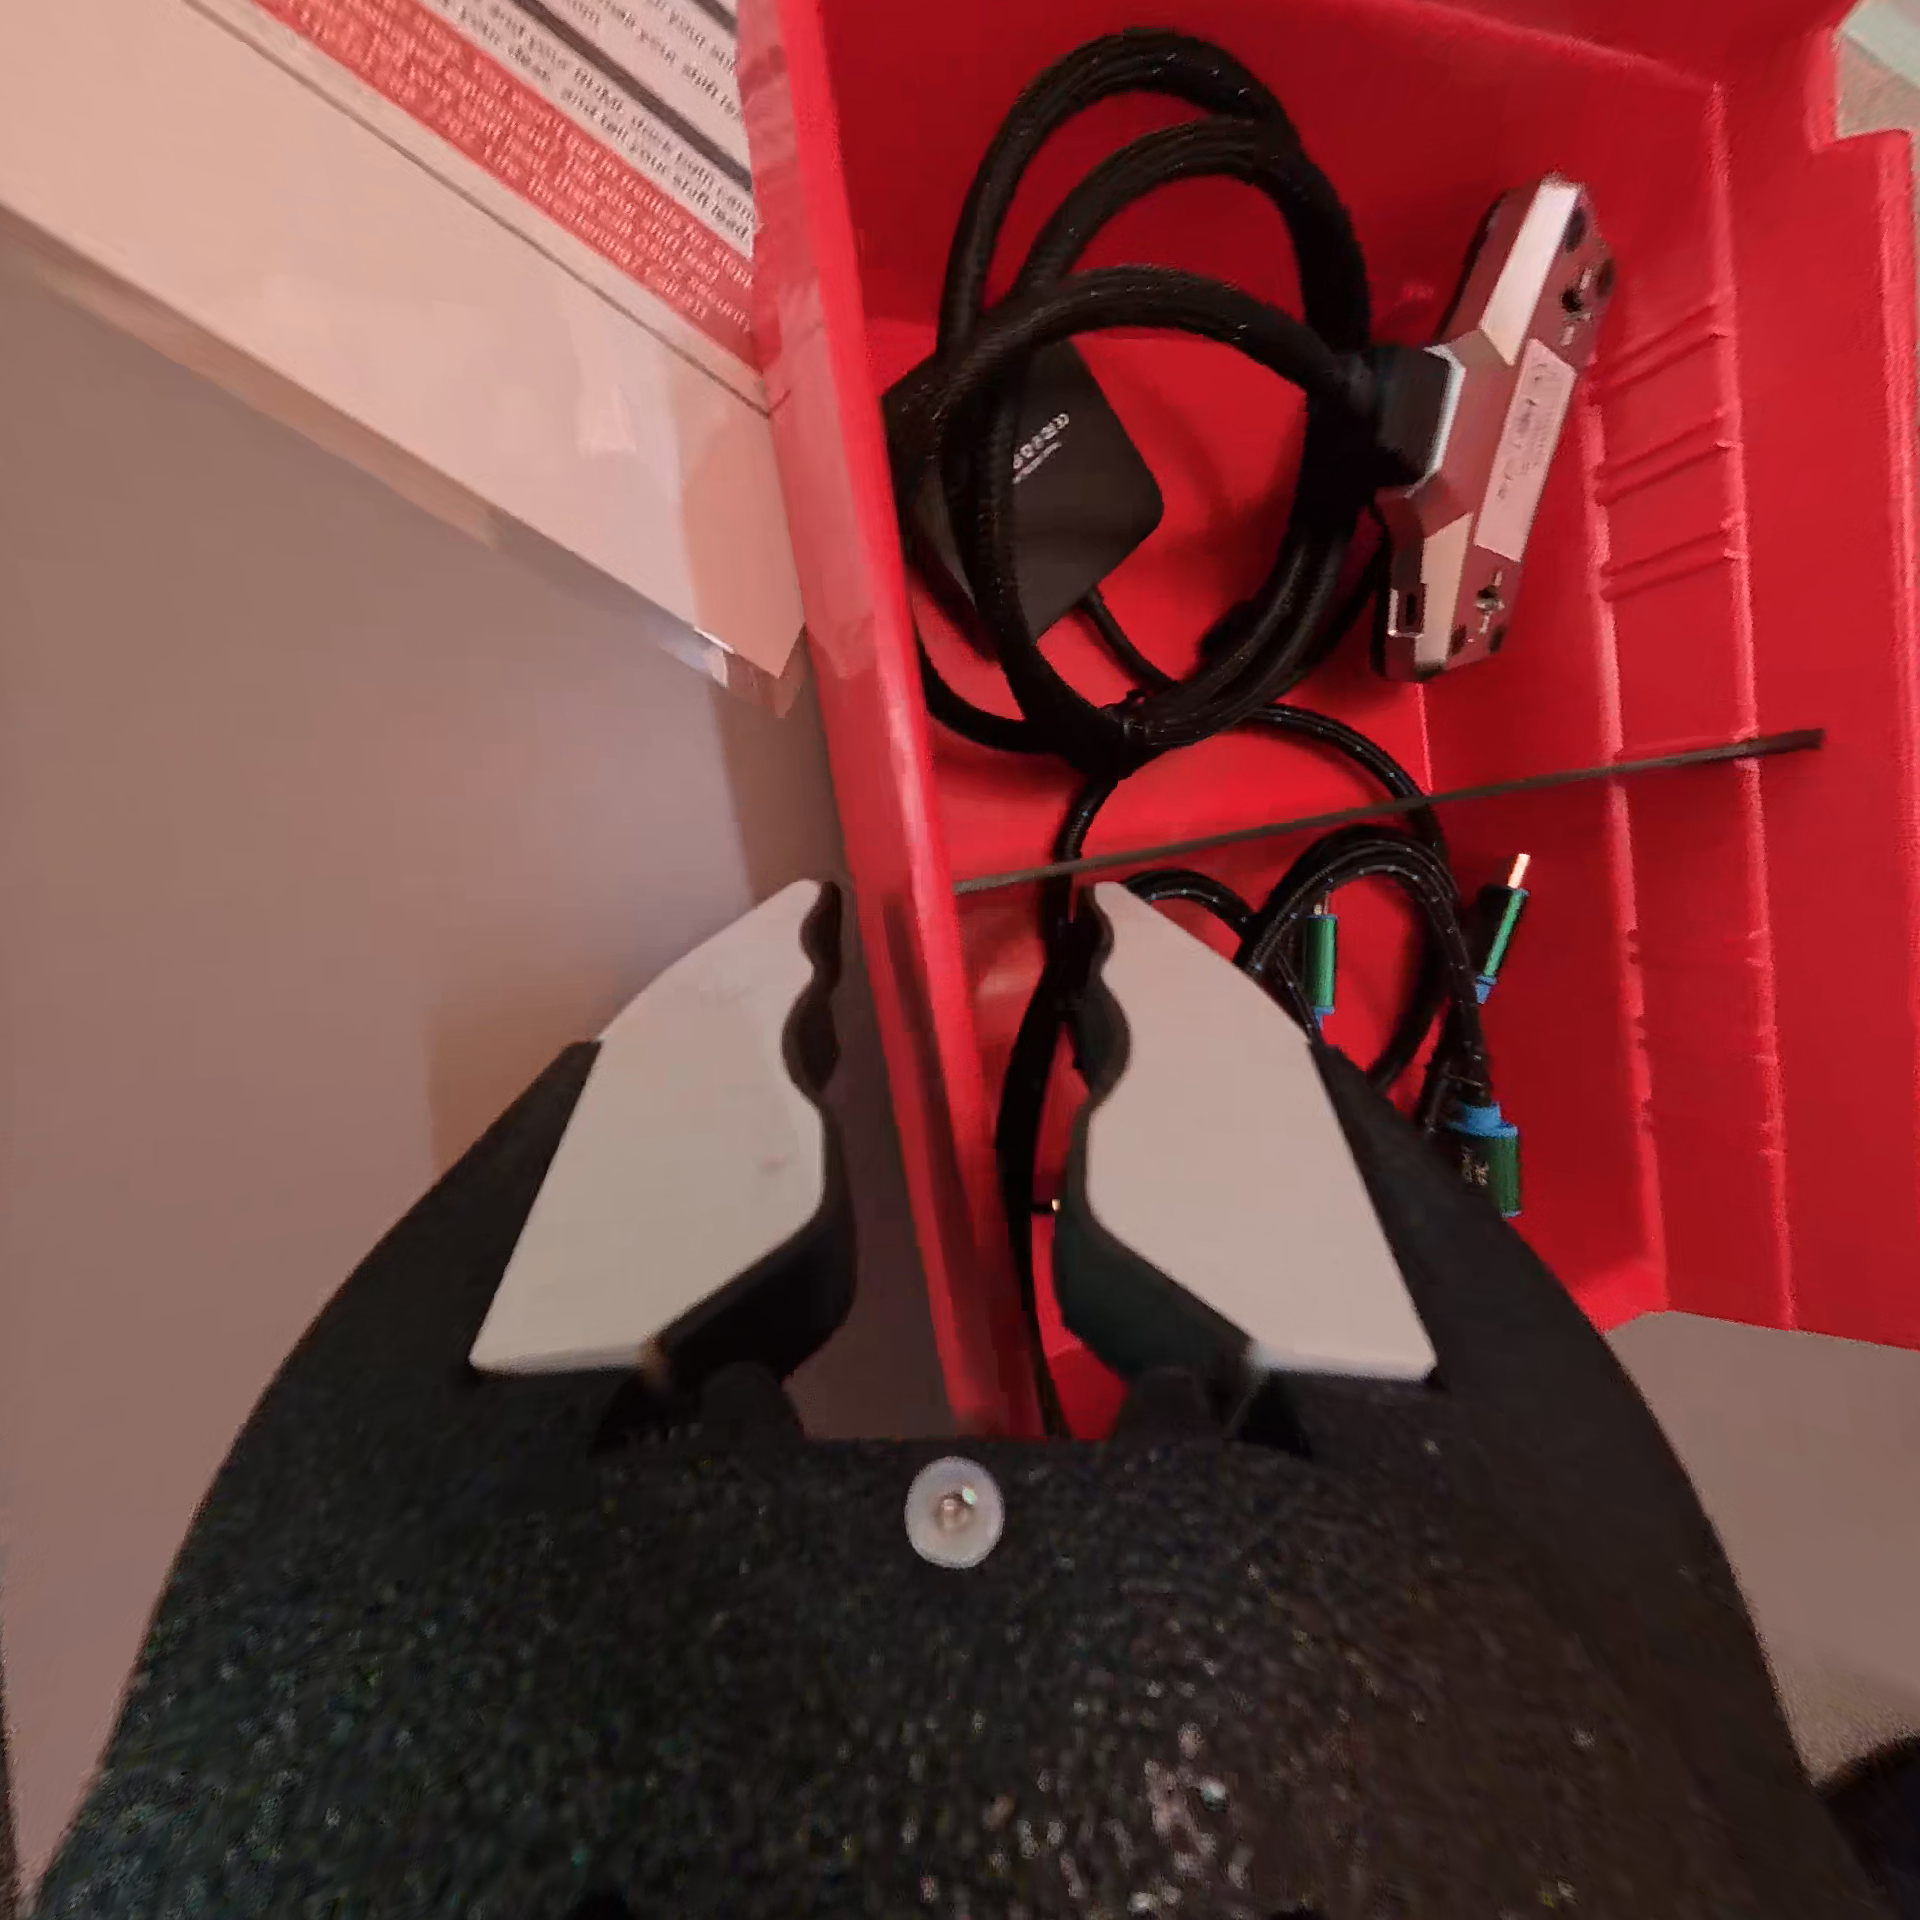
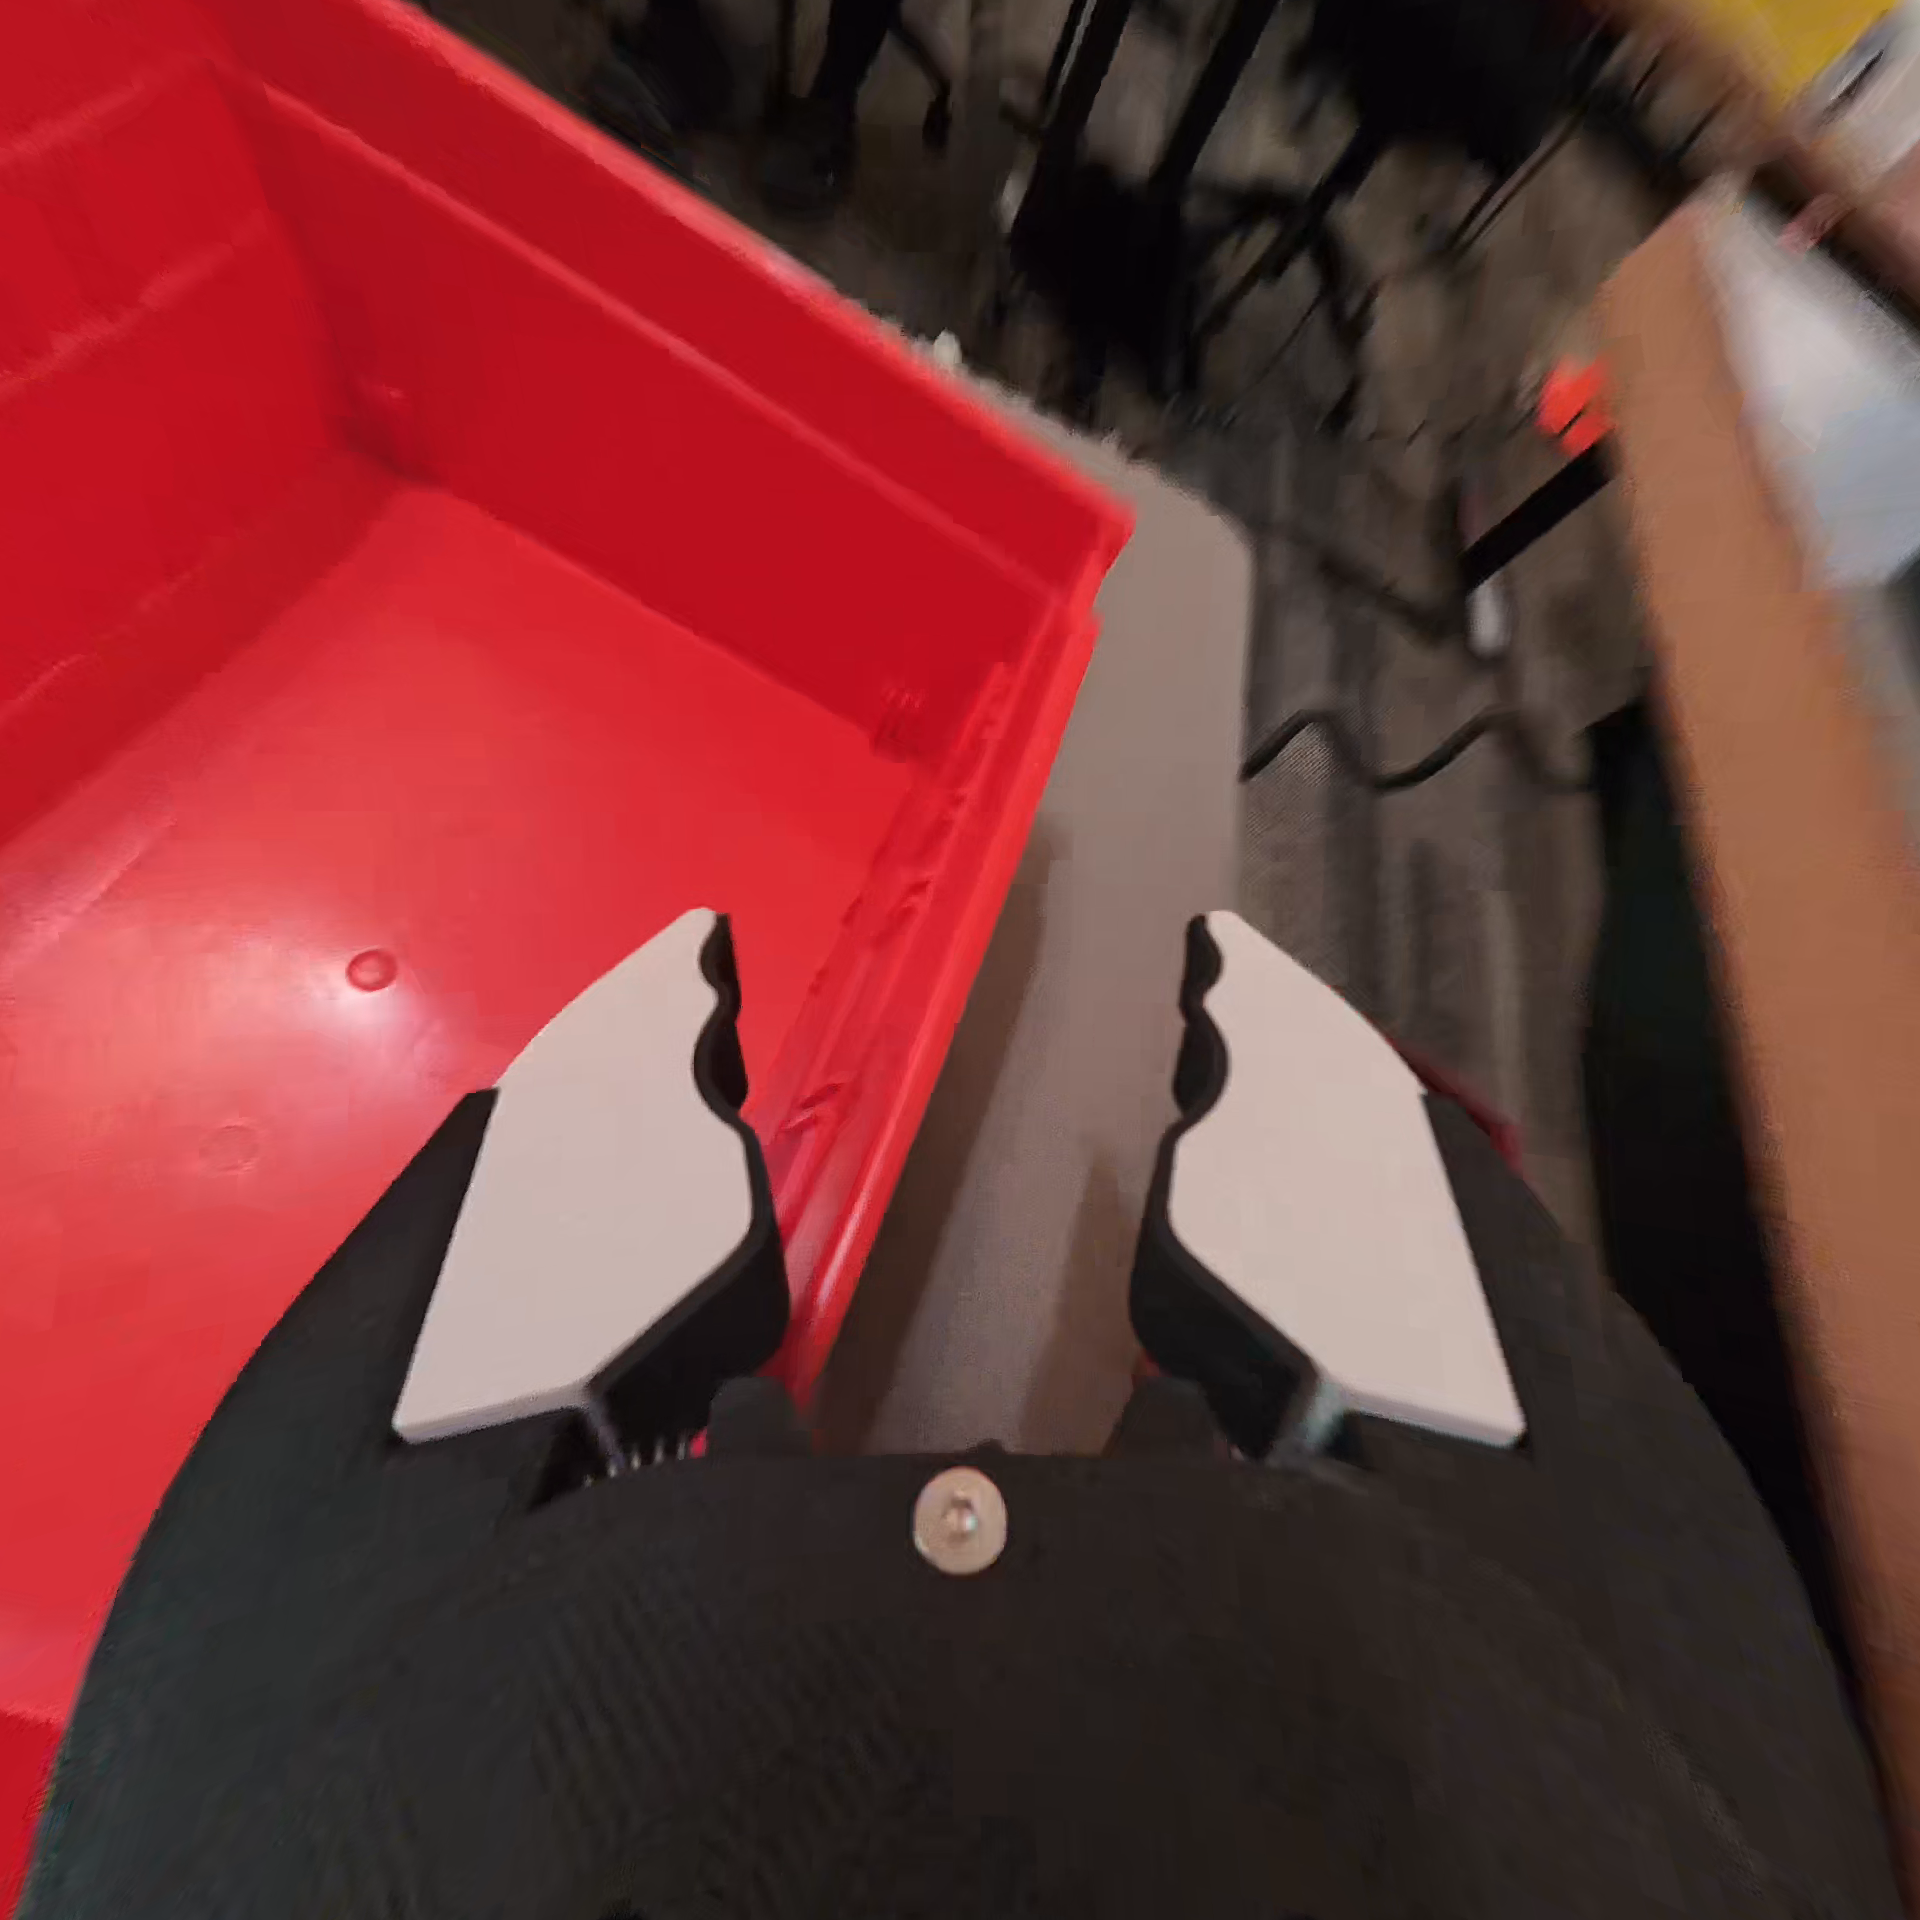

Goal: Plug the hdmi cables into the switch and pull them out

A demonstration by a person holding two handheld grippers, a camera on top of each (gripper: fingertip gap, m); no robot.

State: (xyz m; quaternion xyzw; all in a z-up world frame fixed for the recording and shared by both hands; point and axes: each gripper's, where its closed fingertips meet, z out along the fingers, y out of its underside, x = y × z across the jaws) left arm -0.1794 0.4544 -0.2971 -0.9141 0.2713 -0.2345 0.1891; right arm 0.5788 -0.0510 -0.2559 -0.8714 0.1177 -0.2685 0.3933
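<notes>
The left tongs (image 1: 961,904) hang agape and empty astride the near wall of a red bin (image 1: 883,665); beyond its thin black divider (image 1: 1382,810) the silver switch (image 1: 1496,436) lies against the bin's far-right wall with one coiled black HDMI cable (image 1: 1132,343) plugged into it, beside a flat black box (image 1: 1070,488). Green-tipped cables (image 1: 1320,956) lie loose on the near side. The right tongs (image 2: 956,935), also wide apart and empty, hover over another red bin's (image 2: 582,436) edge on the grey counter (image 2: 1143,831).
</notes>
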